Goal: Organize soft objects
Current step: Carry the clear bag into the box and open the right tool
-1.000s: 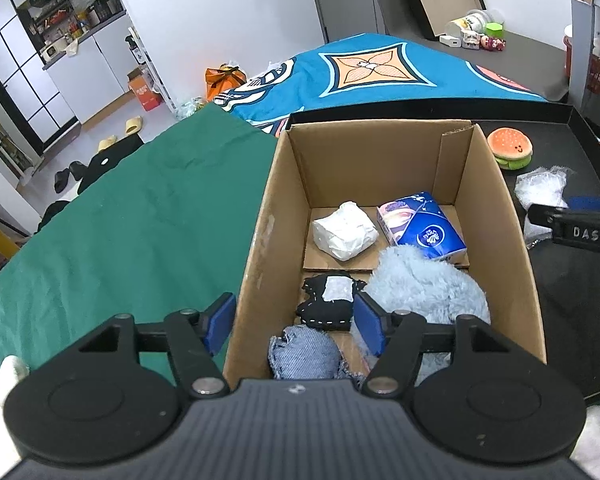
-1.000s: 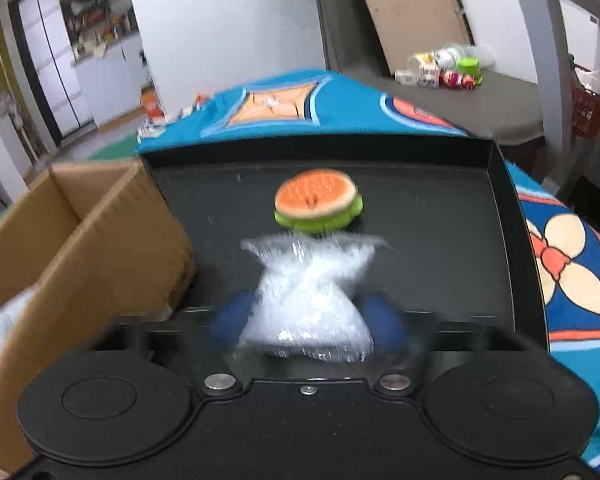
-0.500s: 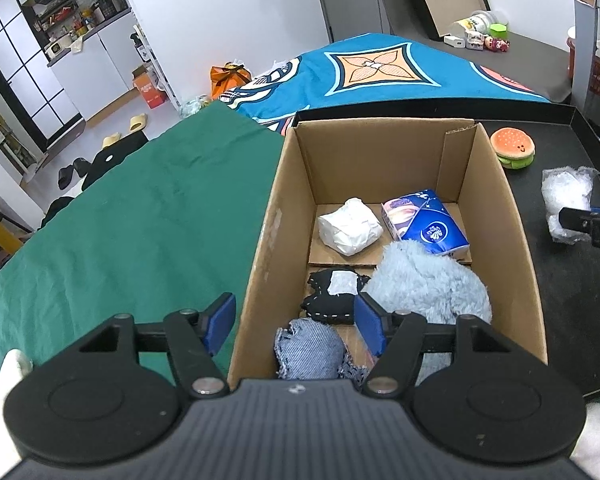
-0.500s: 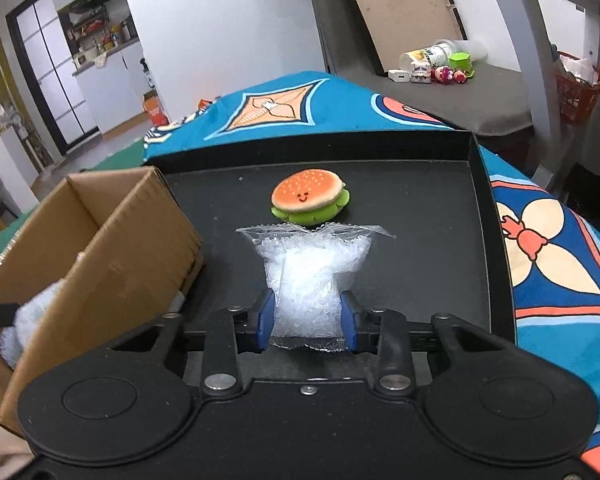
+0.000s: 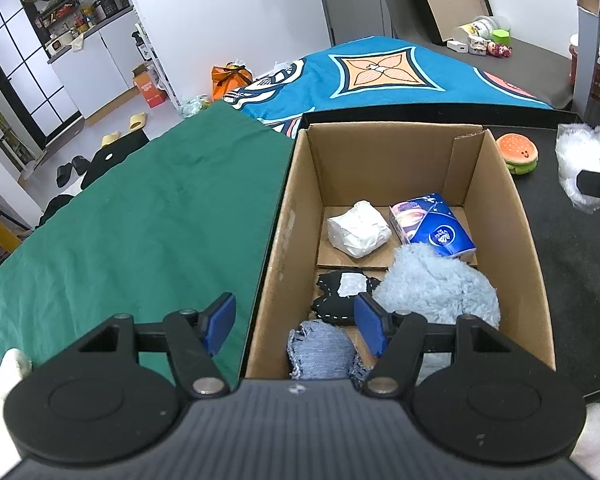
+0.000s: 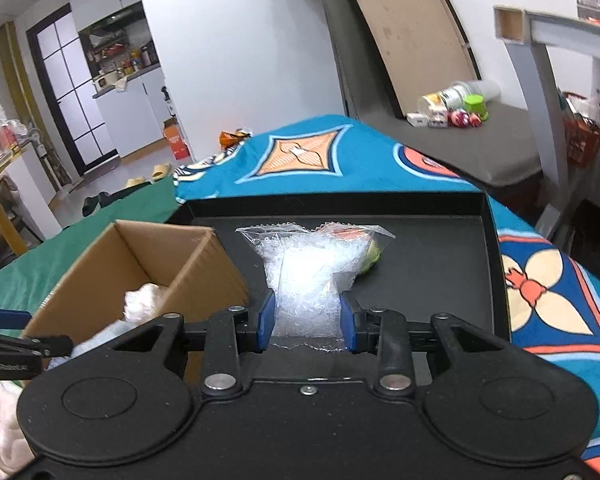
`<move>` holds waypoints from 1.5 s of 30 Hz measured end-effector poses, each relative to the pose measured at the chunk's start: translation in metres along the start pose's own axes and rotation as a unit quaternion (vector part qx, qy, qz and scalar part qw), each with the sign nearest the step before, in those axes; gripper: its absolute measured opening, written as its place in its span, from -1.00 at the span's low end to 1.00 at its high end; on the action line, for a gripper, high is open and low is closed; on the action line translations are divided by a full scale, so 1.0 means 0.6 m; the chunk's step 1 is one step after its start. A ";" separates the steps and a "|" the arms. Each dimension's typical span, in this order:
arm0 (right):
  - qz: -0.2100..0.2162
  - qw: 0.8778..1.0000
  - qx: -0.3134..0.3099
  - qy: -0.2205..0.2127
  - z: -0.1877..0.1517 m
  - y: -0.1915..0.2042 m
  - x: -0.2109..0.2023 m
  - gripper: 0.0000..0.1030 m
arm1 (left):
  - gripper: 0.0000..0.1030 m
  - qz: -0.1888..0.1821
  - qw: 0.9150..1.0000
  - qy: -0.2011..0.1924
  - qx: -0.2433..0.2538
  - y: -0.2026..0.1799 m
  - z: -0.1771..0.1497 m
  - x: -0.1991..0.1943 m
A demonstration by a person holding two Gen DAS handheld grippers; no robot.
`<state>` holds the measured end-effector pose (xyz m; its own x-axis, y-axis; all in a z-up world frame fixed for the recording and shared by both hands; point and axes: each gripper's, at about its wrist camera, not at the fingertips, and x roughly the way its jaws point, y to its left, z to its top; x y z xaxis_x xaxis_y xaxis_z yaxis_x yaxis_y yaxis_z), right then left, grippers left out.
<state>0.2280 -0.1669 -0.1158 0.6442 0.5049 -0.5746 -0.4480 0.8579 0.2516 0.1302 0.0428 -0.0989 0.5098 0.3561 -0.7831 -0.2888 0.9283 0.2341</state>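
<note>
Burger toy [image 5: 517,154] half hidden behind crinkly clear bag [image 6: 314,280] over black tray [image 6: 440,280]. Right gripper [image 6: 308,322] pinches bag; left gripper [image 5: 296,322] gapes empty over cardboard box [image 5: 512,216].

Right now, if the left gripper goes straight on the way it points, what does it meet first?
Probably the black patch toy on the cardboard box floor, between the denim piece and the fluffy blue toy; depth is uncertain.
</note>
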 end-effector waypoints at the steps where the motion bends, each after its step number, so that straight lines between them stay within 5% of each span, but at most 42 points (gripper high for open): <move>1: 0.002 1.000 -0.001 -0.002 0.003 0.004 -0.001 -0.36 | 0.25 0.000 1.000 0.000 -0.001 0.002 0.000 -0.001; 30: 0.045 0.997 -0.049 -0.030 0.045 0.117 -0.025 -0.36 | 0.16 -0.061 0.997 -0.023 -0.035 0.047 -0.018 -0.002; 45: 0.059 0.995 -0.072 -0.018 0.045 0.177 -0.007 -0.35 | -0.77 -0.101 0.993 -0.007 -0.067 0.085 -0.036 0.018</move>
<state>0.1943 -0.0755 -0.0656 0.6031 0.6062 -0.5185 -0.6045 0.7714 0.1987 0.1036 0.0916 -0.1078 0.5791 0.1658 -0.7982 -0.2842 0.9588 -0.0070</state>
